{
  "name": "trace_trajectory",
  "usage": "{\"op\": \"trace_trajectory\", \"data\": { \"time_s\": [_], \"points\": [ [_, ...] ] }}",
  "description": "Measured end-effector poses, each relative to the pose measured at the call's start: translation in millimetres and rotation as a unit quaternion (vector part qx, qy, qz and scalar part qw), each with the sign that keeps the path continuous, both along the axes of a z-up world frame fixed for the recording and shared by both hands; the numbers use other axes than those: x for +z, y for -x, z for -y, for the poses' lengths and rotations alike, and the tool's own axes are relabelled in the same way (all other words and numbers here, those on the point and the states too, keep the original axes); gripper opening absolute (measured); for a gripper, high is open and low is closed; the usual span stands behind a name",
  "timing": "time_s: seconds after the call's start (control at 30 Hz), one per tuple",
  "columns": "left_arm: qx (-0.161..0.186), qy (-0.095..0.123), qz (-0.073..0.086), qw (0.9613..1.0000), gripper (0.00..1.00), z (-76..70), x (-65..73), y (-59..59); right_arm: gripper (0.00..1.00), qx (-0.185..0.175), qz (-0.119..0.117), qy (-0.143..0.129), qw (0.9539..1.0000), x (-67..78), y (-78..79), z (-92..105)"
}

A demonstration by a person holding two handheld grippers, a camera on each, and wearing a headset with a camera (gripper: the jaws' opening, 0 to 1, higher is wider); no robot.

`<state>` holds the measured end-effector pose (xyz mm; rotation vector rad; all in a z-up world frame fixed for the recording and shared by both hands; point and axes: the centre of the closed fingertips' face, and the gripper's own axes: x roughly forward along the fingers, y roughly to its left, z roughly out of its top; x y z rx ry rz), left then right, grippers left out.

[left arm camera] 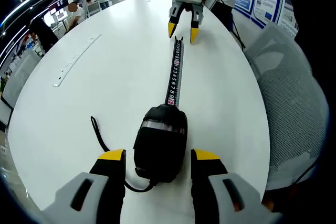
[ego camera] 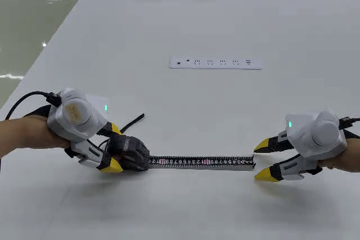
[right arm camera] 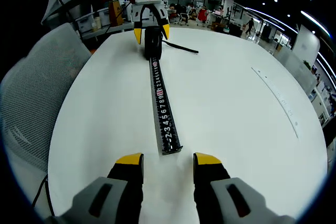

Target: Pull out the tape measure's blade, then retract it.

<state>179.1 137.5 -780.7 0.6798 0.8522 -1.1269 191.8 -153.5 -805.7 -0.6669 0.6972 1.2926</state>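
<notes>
The black tape measure case (ego camera: 130,153) (left arm camera: 160,142) lies on the white table near the left. Its blade (ego camera: 202,162) (left arm camera: 175,72) (right arm camera: 163,108) is pulled out and lies flat, running right. My left gripper (ego camera: 114,147) (left arm camera: 160,156) straddles the rear of the case, with thin strips of table showing on both sides, so it stands open. My right gripper (ego camera: 262,162) (right arm camera: 168,160) is open, and the blade's end hook lies just ahead of its yellow fingertips (right arm camera: 130,160) without touching them. The right gripper view shows the left gripper (right arm camera: 151,34) far off at the case (right arm camera: 152,40).
A white power strip (ego camera: 216,63) (left arm camera: 76,59) lies flat further back on the table. The case's black strap (ego camera: 132,122) (left arm camera: 97,132) trails beside it. A grey mesh chair (left arm camera: 294,119) (right arm camera: 37,93) stands at the near table edge.
</notes>
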Motion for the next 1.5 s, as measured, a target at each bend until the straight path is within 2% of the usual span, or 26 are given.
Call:
{"op": "trace_trajectory", "data": {
  "time_s": [0.07,0.17,0.23,0.33,0.4,0.5,0.63,0.73,0.8,1.07,1.23,1.33,1.5],
  "points": [
    [0.009,0.004,-0.014,0.9998,0.5,-0.7,-0.2,4.0,0.41,-0.013,-0.007,0.0,0.9999,-1.2,0.8,3.3],
    [0.032,0.016,-0.023,0.9991,0.54,-1.2,1.5,3.7,0.47,-0.035,-0.01,-0.001,0.9993,-0.7,0.6,7.2],
    [0.039,0.017,-0.023,0.9988,0.6,-0.9,3.3,4.8,0.49,-0.046,-0.01,-0.004,0.9989,3.8,3.4,8.1],
    [0.042,0.015,-0.017,0.9989,0.63,-4.3,3.1,3.6,0.52,-0.066,-0.018,-0.006,0.9976,1.0,2.2,11.3],
    [0.06,0.029,-0.019,0.9976,0.65,-0.3,7.4,6.2,0.56,-0.08,-0.019,-0.012,0.9965,6.3,4.3,9.0],
    [0.073,0.034,-0.02,0.9966,0.67,-3.7,5.3,6.6,0.58,-0.091,-0.018,-0.018,0.9955,7.0,3.4,9.7],
    [0.095,0.042,-0.016,0.9945,0.7,-3.1,7.3,12.0,0.61,-0.109,-0.017,-0.028,0.9935,15.4,7.4,9.0],
    [0.114,0.051,-0.011,0.9921,0.74,-5.8,9.0,12.3,0.63,-0.119,-0.016,-0.033,0.9922,14.8,6.9,12.7],
    [0.124,0.058,-0.007,0.9906,0.76,-2.7,15.6,17.1,0.66,-0.127,-0.015,-0.033,0.9913,15.2,8.7,14.8],
    [0.149,0.065,0.002,0.9866,0.8,-11.8,18.9,25.3,0.75,-0.152,-0.012,-0.043,0.9874,21.3,16.5,16.5],
    [0.172,0.081,0.011,0.9817,0.83,-5.5,28.6,34.3,0.79,-0.169,-0.017,-0.048,0.9843,23.3,25.2,14.9],
    [0.184,0.089,0.014,0.9788,0.86,-10.8,25.6,33.6,0.83,-0.183,-0.017,-0.052,0.9816,23.6,30.3,15.2],
    [0.2,0.097,0.025,0.9746,0.91,-8.3,31.8,40.6,0.88,-0.211,-0.009,-0.053,0.9759,26.3,33.1,19.5]
  ]
}}
